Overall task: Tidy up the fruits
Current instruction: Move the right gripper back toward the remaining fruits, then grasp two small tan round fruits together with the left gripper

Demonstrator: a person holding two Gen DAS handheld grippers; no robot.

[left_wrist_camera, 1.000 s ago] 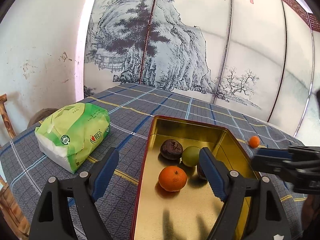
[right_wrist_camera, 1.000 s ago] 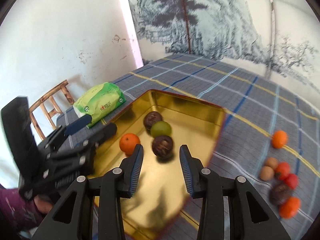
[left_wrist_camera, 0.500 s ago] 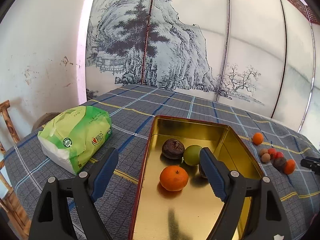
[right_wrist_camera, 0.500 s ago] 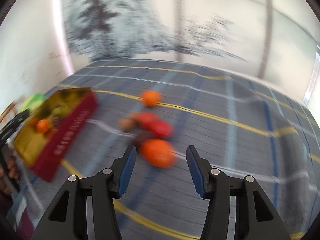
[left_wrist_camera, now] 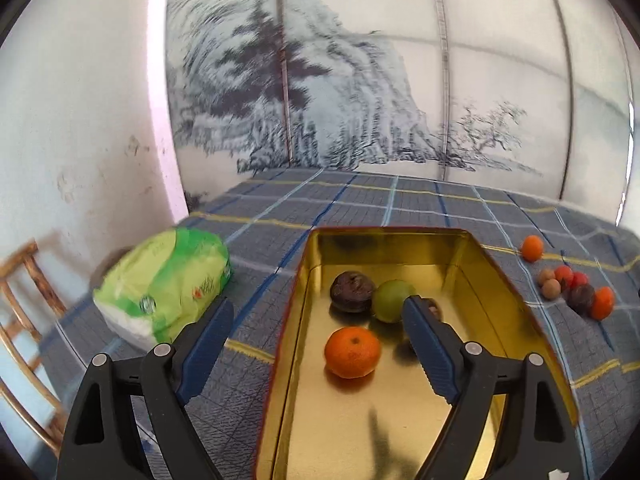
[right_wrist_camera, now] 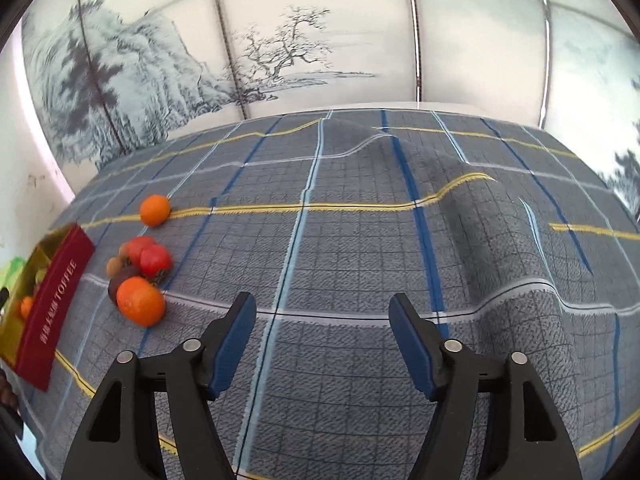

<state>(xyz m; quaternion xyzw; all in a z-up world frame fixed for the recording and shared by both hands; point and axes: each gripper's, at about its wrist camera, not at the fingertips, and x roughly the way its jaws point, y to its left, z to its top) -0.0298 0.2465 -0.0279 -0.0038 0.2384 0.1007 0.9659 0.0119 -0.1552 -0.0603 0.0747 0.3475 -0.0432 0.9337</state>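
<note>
Since the earlier frames the right gripper (right_wrist_camera: 322, 322) has swung away from the gold tin (left_wrist_camera: 520, 300) and now looks over the checked tablecloth (right_wrist_camera: 360, 240), with its jaws wide apart and nothing between them. The loose fruits lie to its left and a little ahead: a near orange (right_wrist_camera: 141, 301) at the front of the cluster, two red fruits (right_wrist_camera: 150, 256) behind it, a dark fruit (right_wrist_camera: 119, 285) touching the orange, and one far orange (right_wrist_camera: 155, 210) apart on the yellow line. The tin stands further left, its red side (right_wrist_camera: 52, 308) facing the cluster. I judge the right gripper is the nearer one for the next pick, and it must turn left to reach the near orange; this fruit is round, so no axis matters. The cloth before the gripper is bare, but it rises in folds (right_wrist_camera: 460, 184) to the right. The left gripper (left_wrist_camera: 318, 322) hangs open over the tin's left rim, holding nothing; inside are a tin orange (left_wrist_camera: 352, 352), a green fruit (left_wrist_camera: 390, 300) and a dark wrinkled fruit (left_wrist_camera: 352, 291). A green bag (left_wrist_camera: 168, 284) lies left of the tin.
</note>
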